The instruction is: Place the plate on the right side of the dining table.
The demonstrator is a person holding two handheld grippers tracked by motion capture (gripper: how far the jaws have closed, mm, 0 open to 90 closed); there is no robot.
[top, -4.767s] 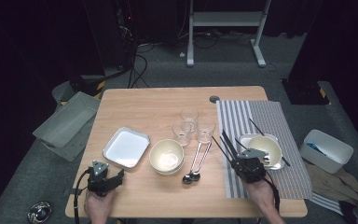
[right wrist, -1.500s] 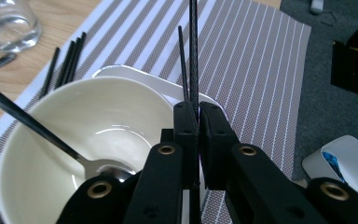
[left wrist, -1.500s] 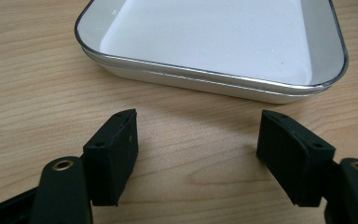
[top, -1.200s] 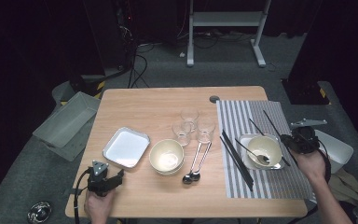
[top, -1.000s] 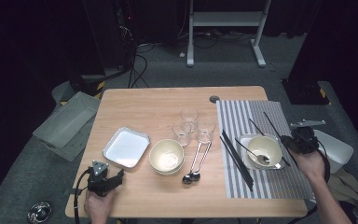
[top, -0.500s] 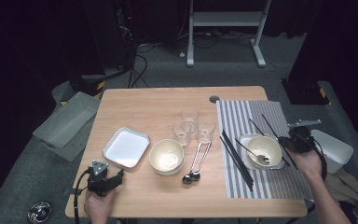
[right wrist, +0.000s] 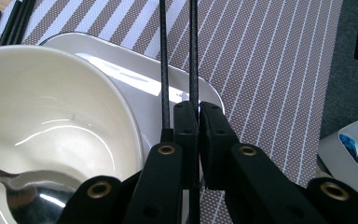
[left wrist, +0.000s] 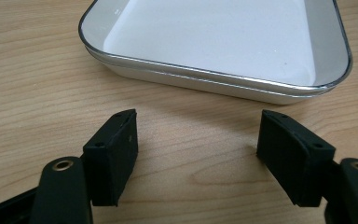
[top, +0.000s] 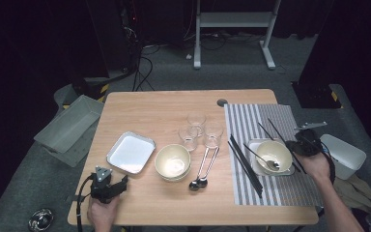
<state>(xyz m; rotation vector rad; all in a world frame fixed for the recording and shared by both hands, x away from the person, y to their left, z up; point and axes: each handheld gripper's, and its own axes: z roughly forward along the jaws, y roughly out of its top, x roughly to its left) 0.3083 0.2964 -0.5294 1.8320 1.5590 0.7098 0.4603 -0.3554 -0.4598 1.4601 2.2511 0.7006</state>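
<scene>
My right gripper is at the right edge of the striped mat, shut on a pair of thin black chopsticks that slant away to the far left. In the right gripper view the jaws are pressed together, with the chopsticks running out over the mat. Just to their left is a cream bowl with a spoon in it, on a small white tray. My left gripper rests open at the table's front left. A white tray lies beyond its jaws.
A second pair of black chopsticks lies on the mat's left edge. Mid-table are another cream bowl, two spoons and three glasses. A grey bin sits off the left side and a white container off the right.
The right gripper has shifted a little left and down toward the bowl, still holding the chopsticks. Before that it swung from the mat's front to its right edge. The left gripper has stayed put.
</scene>
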